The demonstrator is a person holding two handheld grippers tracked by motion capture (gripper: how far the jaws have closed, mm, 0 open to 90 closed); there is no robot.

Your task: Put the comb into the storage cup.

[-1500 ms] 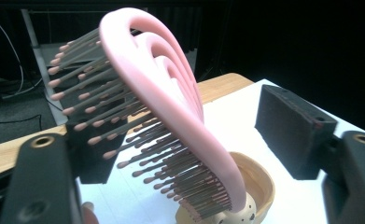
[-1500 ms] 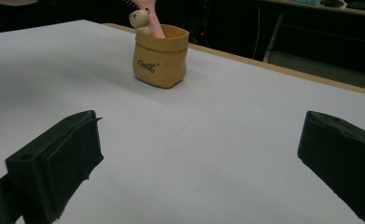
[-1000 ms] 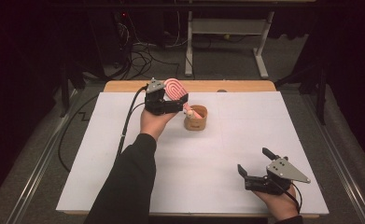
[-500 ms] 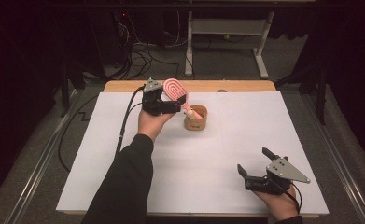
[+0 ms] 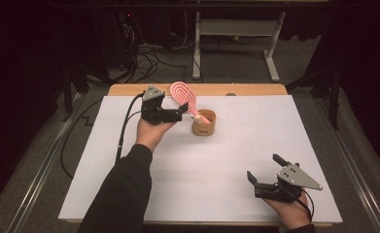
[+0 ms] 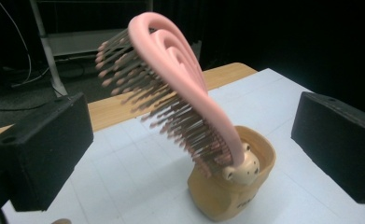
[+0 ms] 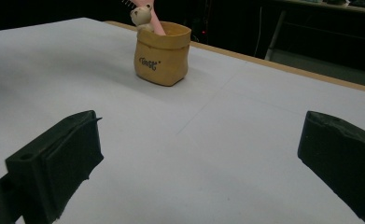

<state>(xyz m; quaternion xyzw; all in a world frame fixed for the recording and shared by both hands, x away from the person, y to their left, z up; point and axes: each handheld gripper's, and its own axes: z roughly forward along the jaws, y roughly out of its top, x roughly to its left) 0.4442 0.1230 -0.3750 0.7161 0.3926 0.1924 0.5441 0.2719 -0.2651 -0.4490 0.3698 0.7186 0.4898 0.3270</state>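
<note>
A pink hairbrush (image 5: pixel 182 94) stands handle-down in a small tan sack-shaped cup (image 5: pixel 203 124), leaning toward the back left. A little bear figure sits at the rim. My left gripper (image 5: pixel 179 114) is just left of the cup and open. In the left gripper view the brush (image 6: pixel 180 93) and cup (image 6: pixel 236 191) lie between its wide jaws, untouched. My right gripper (image 5: pixel 264 167) rests open near the front right of the table, holding nothing. In the right gripper view (image 7: pixel 201 158) the cup (image 7: pixel 162 53) stands far ahead, with the brush handle (image 7: pixel 154 21) rising from it.
A white sheet (image 5: pixel 236 160) covers the table, with a wooden strip (image 5: pixel 255 90) bare along the back edge. The left gripper's black cable (image 5: pixel 124 128) trails off the left side. Behind the table are floor cables and a metal stand (image 5: pixel 233 29).
My left gripper has drawn back a little to the left, away from the brush. The brush stays leaning in the cup. The right gripper has not moved.
</note>
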